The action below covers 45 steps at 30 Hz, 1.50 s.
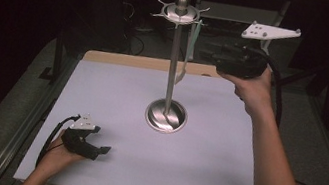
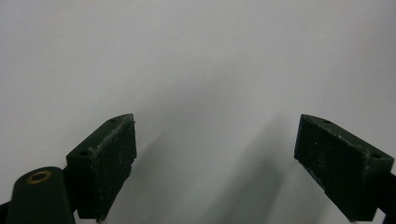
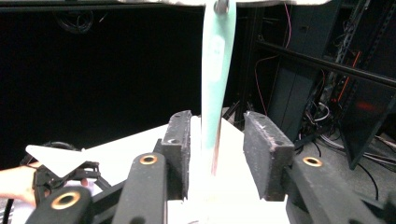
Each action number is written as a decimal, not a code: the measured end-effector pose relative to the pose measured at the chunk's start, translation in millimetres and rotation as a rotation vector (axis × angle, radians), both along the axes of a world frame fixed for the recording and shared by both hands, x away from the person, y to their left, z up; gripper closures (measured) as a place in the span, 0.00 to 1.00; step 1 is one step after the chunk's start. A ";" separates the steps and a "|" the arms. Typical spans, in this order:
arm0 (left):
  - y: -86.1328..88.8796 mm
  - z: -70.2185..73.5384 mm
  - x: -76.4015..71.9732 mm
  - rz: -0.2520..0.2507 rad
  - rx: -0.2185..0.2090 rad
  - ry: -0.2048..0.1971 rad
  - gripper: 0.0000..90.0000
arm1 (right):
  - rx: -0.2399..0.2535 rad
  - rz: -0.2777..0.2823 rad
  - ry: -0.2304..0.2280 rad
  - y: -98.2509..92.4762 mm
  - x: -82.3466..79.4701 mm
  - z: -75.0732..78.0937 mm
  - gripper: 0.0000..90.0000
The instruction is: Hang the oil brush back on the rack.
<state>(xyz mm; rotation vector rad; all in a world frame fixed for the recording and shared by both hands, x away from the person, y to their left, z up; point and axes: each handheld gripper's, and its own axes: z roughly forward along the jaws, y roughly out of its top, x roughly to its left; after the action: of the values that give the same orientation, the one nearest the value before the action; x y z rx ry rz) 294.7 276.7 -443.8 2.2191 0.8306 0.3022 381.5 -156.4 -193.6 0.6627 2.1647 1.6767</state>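
Note:
A tall metal stand (image 1: 174,63) with a round base (image 1: 165,115) rises from the middle of the white tabletop (image 1: 112,89). Its top ring carries small hooks. From one hook on the right hangs a pale green, flat utensil (image 1: 191,46), also seen close up (image 3: 215,70). My right gripper (image 1: 207,56) is held level at that height. Its jaws stand apart on either side of the utensil's lower part (image 3: 218,123), which hangs nearer one pad (image 3: 180,140) with a gap to the other. My left gripper (image 1: 101,152) rests at the table's near left, open and empty (image 2: 217,135).
A wooden strip (image 1: 127,59) edges the far side of the table. Metal frame rails (image 1: 18,134) run along both sides. Behind the table are dark racks and cables (image 3: 327,84).

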 end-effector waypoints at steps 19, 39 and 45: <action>-2.3 0.3 2.7 0.000 0.010 -0.002 0.14 | -0.064 -0.065 0.077 -28.1 -18.2 -51.9 0.49; -0.4 -1.8 1.6 0.012 -0.007 0.007 0.14 | -0.179 -0.146 0.154 -51.0 -44.0 -138.9 0.37; -0.3 -2.4 1.0 0.018 -0.013 0.006 0.14 | -0.181 -0.168 0.189 -59.1 -53.8 -164.2 0.36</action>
<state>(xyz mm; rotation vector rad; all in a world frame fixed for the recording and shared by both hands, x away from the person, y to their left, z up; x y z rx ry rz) 295.7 276.4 -446.2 2.2022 0.8531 0.2982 327.7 -215.5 -357.8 0.9536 2.2817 1.3622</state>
